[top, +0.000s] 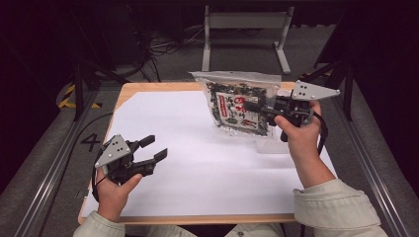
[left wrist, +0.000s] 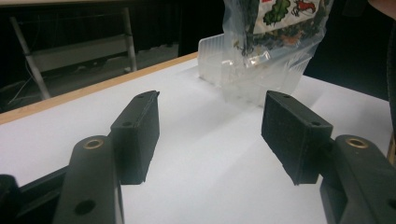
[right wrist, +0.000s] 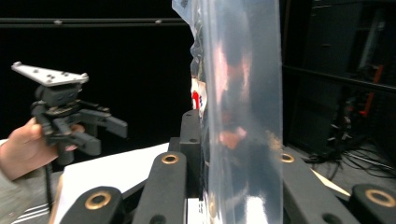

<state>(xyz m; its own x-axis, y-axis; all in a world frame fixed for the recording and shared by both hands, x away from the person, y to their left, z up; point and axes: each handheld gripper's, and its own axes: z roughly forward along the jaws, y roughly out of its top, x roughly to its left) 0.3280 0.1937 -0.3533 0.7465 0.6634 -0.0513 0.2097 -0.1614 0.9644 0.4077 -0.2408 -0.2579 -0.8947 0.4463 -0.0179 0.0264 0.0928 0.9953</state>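
A clear plastic bag [top: 232, 98] with a printed packet inside hangs above the far right of the white table top [top: 197, 168]. My right gripper [top: 254, 107] is shut on the bag's side and holds it up. In the right gripper view the bag [right wrist: 243, 93] runs upright between my closed jaws [right wrist: 219, 140]. Under the bag stands a clear plastic container [top: 272, 144], which the left gripper view shows beneath the bag's [left wrist: 280, 28] lower end [left wrist: 219, 60]. My left gripper [top: 154, 147] is open near the table's front left, nothing between its fingers [left wrist: 210, 112]; it also appears across the table [right wrist: 107, 135].
A wooden rim [top: 197, 218] borders the white sheet. A grey metal stand [top: 244, 22] and loose cables [top: 163, 47] lie on the floor behind the table. Metal rails [top: 49, 168] run along both sides.
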